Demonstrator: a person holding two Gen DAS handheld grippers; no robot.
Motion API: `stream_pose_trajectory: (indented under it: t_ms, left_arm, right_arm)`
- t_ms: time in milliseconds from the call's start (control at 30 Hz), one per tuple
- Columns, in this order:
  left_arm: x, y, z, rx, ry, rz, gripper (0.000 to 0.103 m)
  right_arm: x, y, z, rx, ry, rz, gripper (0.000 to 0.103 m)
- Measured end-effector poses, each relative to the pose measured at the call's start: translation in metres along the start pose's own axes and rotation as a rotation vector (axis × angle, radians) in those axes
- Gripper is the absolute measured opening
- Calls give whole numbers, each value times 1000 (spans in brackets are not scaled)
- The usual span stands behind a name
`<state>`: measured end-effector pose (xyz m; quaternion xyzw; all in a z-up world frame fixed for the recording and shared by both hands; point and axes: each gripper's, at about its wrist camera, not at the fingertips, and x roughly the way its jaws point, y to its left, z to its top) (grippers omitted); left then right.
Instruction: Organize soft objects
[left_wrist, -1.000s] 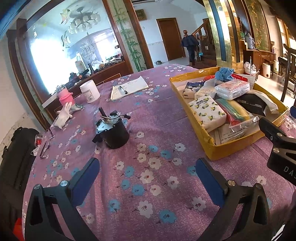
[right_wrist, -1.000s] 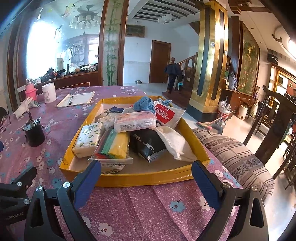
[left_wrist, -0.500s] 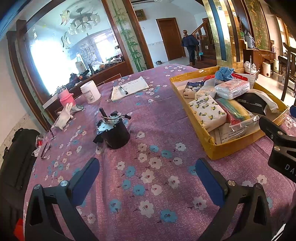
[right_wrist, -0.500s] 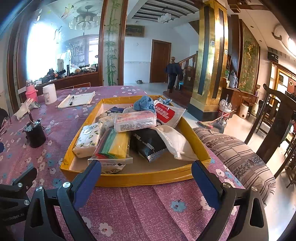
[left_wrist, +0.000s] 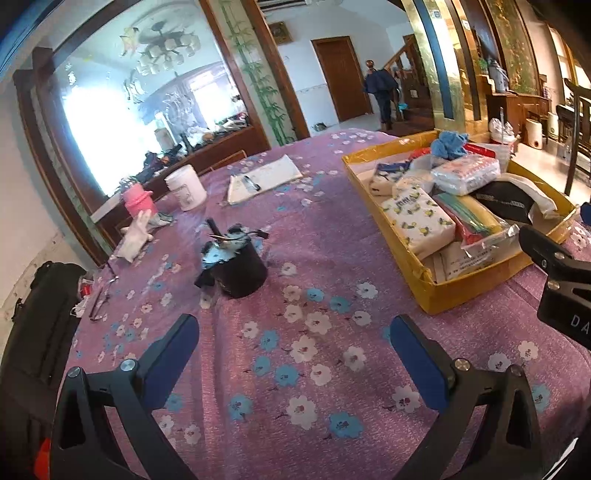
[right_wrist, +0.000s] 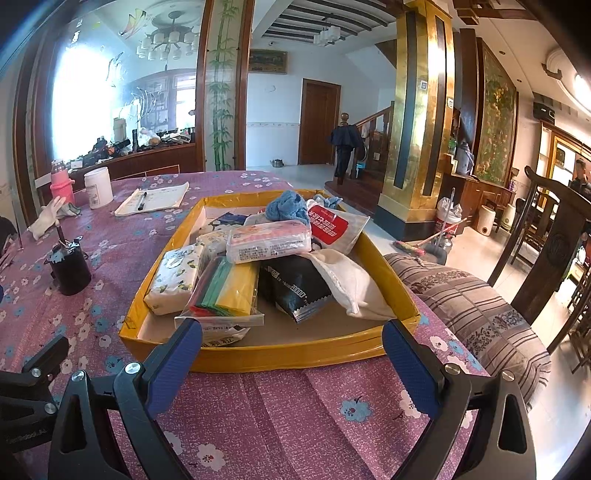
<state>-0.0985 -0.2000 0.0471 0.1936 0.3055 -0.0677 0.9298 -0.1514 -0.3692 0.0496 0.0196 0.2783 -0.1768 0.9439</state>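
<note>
A yellow tray (right_wrist: 280, 354) on the purple flowered tablecloth holds a heap of soft packs: a lemon-print tissue pack (right_wrist: 173, 280), a clear bag of coloured cloths (right_wrist: 225, 291), a pink wipes pack (right_wrist: 267, 242), a black pouch (right_wrist: 295, 286), a white cloth bag (right_wrist: 347, 280), a red-and-white bag (right_wrist: 328, 225) and a blue cloth (right_wrist: 288, 206). My right gripper (right_wrist: 291, 363) is open and empty just in front of the tray's near rim. My left gripper (left_wrist: 295, 354) is open and empty over bare cloth, left of the tray (left_wrist: 439, 291). The right gripper's side shows at the left view's right edge (left_wrist: 554, 273).
A black pot with tools (left_wrist: 236, 266) stands left of the tray. Farther back are a notepad with a pen (left_wrist: 262, 177), a white cup (left_wrist: 184, 186), a pink bottle (left_wrist: 138, 199) and a white glove (left_wrist: 135, 238). A striped cushion (right_wrist: 472, 310) and dark chair (right_wrist: 554, 251) are right.
Both views have shifted only slightly. Both grippers stay open and empty, and the tray's contents have not moved.
</note>
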Motion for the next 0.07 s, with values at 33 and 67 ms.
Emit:
stream_pose_trajectory:
  t_ms: [33, 67]
  left_arm:
    - [0, 1, 0, -2, -2, 1, 103]
    - [0, 1, 0, -4, 0, -2, 103]
  right_arm:
    - [-1, 0, 0, -2, -1, 0, 99]
    - [-1, 1, 0, -3, -3, 2, 99]
